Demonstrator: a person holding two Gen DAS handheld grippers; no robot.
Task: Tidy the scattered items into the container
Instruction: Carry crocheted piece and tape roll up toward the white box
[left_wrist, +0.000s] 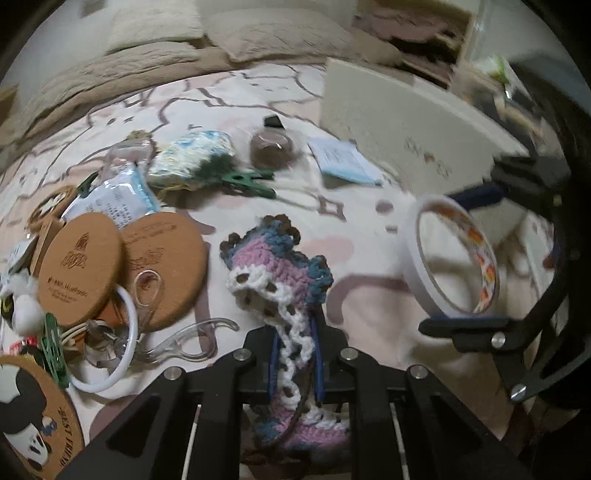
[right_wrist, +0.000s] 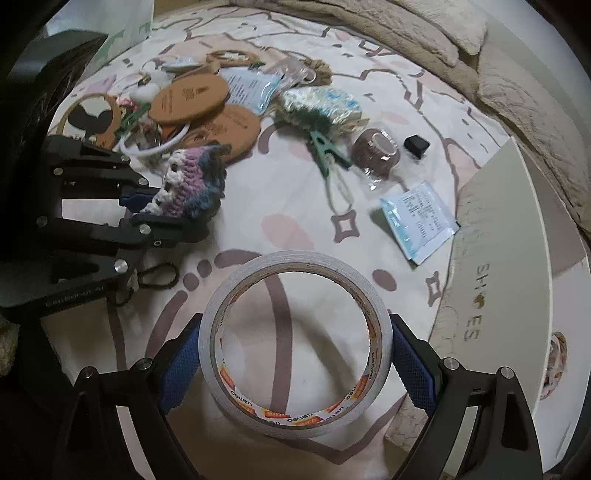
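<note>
While the left claw (left_wrist: 295, 354) points steeply down at the patterned bed cover (right_wrist: 295, 206), its blue pads are clenched on a crocheted piece (left_wrist: 275, 273) of purple, white and blue yarn, whose upper end sticks out past the fingertips toward twelve o'clock in the left wrist view. From the right wrist view that same claw enters at nine o'clock, tilted downward, with the yarn bunched between its fingers.

At six o'clock of the right wrist view, the right claw (right_wrist: 295, 354) also angles steeply downward and grasps a roll of white tape (right_wrist: 295, 343) across its width, one blue pad pressed on each side of the ring. The roll stands on edge in the grip, its hole facing the camera.

At three o'clock of that view stands the pale box (right_wrist: 517, 236) lettered SHOES, just beside the tape roll.

Toward eleven o'clock lie two round cork coasters (right_wrist: 192, 98) overlapping, a white ring (right_wrist: 159, 147) near them, and at one o'clock a green clothes peg (right_wrist: 327, 151), a wrapped brown roll (right_wrist: 376, 151) and a blue-edged sachet (right_wrist: 421, 218) flat on the cover.
</note>
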